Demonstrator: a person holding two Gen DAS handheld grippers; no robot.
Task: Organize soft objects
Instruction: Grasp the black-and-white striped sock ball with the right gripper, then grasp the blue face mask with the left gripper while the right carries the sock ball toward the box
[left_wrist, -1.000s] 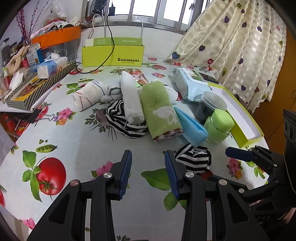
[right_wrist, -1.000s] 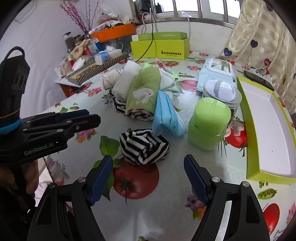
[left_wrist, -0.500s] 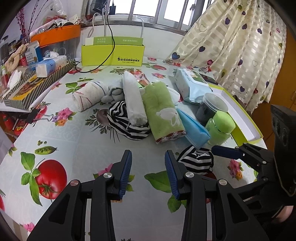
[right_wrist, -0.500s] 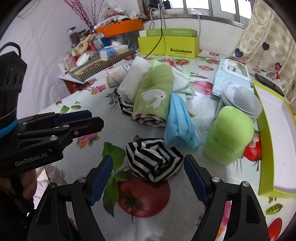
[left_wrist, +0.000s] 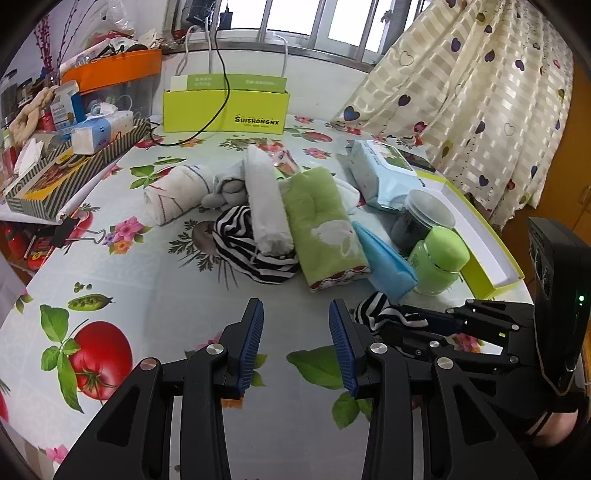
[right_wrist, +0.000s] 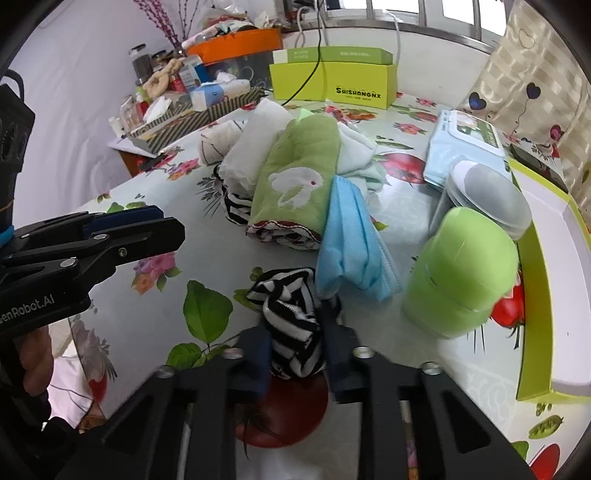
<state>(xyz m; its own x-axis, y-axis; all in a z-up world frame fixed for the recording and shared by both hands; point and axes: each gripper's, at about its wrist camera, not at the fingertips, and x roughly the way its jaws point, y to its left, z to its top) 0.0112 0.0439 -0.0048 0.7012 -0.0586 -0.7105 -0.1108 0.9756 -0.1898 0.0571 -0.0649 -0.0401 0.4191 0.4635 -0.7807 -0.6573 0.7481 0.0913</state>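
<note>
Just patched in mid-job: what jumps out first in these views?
The right gripper is shut on a striped sock ball at the table's near edge. Behind it lies a pile of soft things: green towel, blue mask. The left gripper hangs open over bare tablecloth.

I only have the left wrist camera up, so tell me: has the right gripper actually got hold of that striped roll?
Observer: Yes. The right gripper has its jaws shut on the striped roll.
Operator: Is anything lying on the roll?
Observer: The blue mask overlaps its far edge. I cannot tell whether they touch.
Operator: And the green jar?
Observer: The green jar stands apart to the right, with bare tablecloth showing between it and the roll.
</note>
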